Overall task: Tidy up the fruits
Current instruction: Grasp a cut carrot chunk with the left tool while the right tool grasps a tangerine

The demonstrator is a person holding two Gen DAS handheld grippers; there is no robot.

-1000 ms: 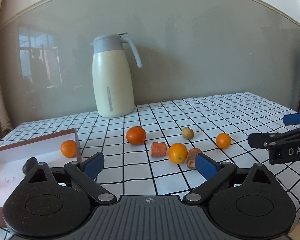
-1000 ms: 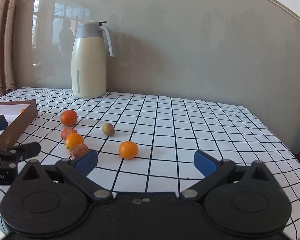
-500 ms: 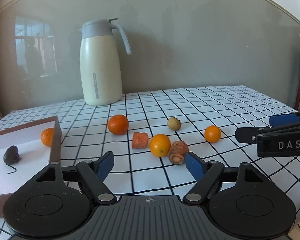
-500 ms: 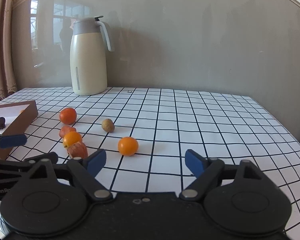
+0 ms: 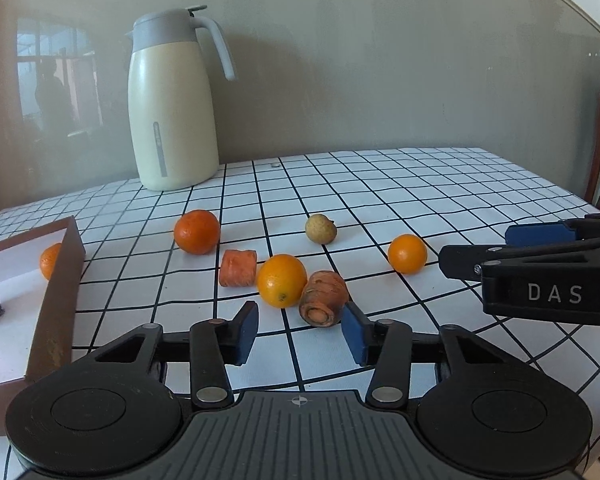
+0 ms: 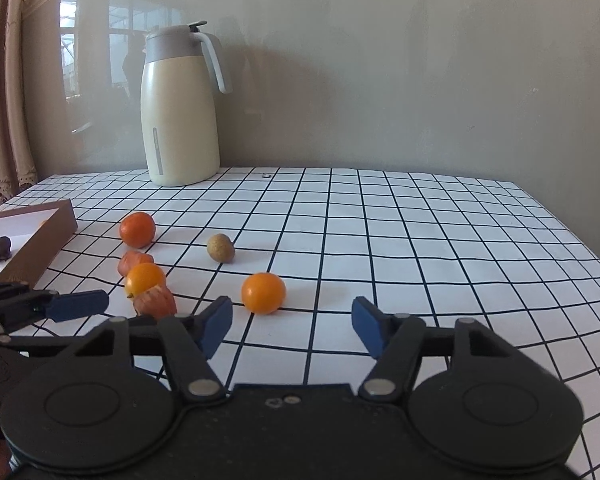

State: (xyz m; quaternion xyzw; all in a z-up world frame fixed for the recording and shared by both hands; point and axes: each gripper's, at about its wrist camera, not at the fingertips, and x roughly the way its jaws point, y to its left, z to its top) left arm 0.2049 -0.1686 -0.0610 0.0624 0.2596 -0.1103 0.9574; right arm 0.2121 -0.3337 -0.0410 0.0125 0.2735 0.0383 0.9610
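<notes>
One orange (image 5: 50, 261) sits in my box (image 5: 62, 280) — four fruits wait on the table (image 5: 440, 184), both my grippers narrowing, still apart, pinching nothing.

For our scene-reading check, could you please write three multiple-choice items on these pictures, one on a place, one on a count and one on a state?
1. Where does the jug stand?
A. at the table's far side, by the wall
B. inside the box
C. between the carrot pieces

2. How many carrot pieces lie on the table?
A. none
B. two
C. five

3. What is between the left gripper pads?
A. an orange
B. the jug handle
C. nothing; they are apart

Answers:
1 A, it stands upright against the grey wall.
2 B, one cut chunk and one stub end.
3 C, only tablecloth shows between them, though the jaws have just been closing.
</notes>
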